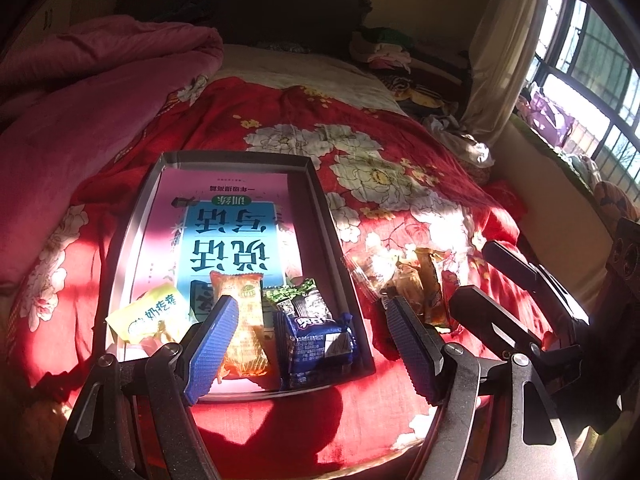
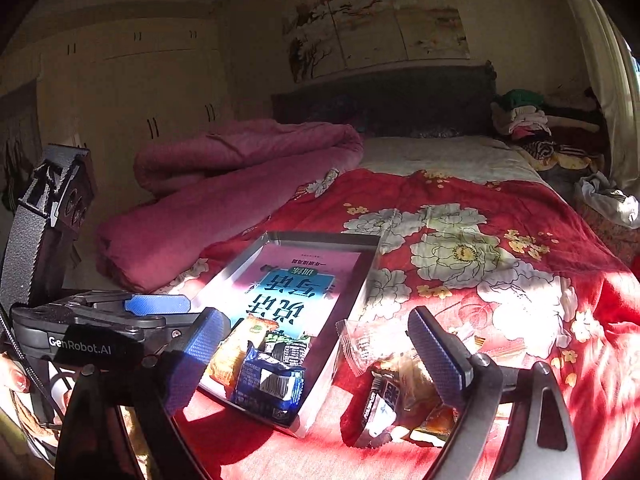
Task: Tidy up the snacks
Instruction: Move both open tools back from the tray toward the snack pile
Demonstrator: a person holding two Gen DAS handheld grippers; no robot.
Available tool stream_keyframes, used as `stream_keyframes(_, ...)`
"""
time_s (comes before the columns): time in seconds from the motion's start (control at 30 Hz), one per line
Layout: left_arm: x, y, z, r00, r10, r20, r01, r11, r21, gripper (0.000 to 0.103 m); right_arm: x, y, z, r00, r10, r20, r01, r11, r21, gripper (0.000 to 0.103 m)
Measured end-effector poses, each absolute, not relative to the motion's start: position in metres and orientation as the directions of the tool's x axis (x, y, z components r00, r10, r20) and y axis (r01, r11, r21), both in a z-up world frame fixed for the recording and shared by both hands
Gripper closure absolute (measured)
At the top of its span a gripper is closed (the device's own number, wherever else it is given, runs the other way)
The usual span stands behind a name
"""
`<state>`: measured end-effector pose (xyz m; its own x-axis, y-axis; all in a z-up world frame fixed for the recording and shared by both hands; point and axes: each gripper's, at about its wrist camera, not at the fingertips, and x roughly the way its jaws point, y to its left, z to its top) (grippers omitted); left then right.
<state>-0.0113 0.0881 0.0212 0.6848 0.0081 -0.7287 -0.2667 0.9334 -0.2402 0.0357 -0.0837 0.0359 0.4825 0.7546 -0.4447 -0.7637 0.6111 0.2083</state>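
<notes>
Hovering over the tray (image 1: 328,216), my left gripper (image 1: 312,340) and right gripper (image 2: 316,364) both stand wide, holding nothing.

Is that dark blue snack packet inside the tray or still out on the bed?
Inside: the dark blue snack packet lies within the shallow grey tray's rim.

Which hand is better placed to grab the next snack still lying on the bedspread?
Right. The loose snacks lie on the bedspread beside the tray, just ahead of the open right gripper. The left gripper, also open, points over the tray.
</notes>
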Motion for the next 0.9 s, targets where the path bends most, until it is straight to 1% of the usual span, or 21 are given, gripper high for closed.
stream_keyframes(0.2,-0.011,0.080,0.027,0.691,0.000,-0.723,-0.251,0.938,-0.241,0.025,0.037,-0.095,0.042,0.512,0.743,-0.431,-0.748,0.632,0.202,0.009)
stream_keyframes(0.27,-0.011,0.078,0.030,0.693,-0.016,-0.720,-0.245,0.935,-0.258,0.025,0.037,-0.099,0.043,0.520,0.739,-0.429,-0.743,0.639,0.201,0.008)
stream_keyframes(0.5,-0.014,0.071,0.042,0.715,-0.032,-0.698,-0.225,0.935,-0.274,0.025,0.043,-0.117,0.047,0.542,0.726,-0.424,-0.714,0.664,0.223,0.008)
stream_keyframes(0.73,-0.014,0.065,0.047,0.723,-0.045,-0.689,-0.207,0.938,-0.279,0.025,0.048,-0.134,0.046,0.567,0.696,-0.441,-0.678,0.698,0.229,0.008)
stream_keyframes(0.9,-0.010,0.063,0.046,0.723,-0.055,-0.688,-0.199,0.938,-0.283,0.025,0.047,-0.139,0.045,0.586,0.670,-0.455,-0.663,0.719,0.206,0.008)
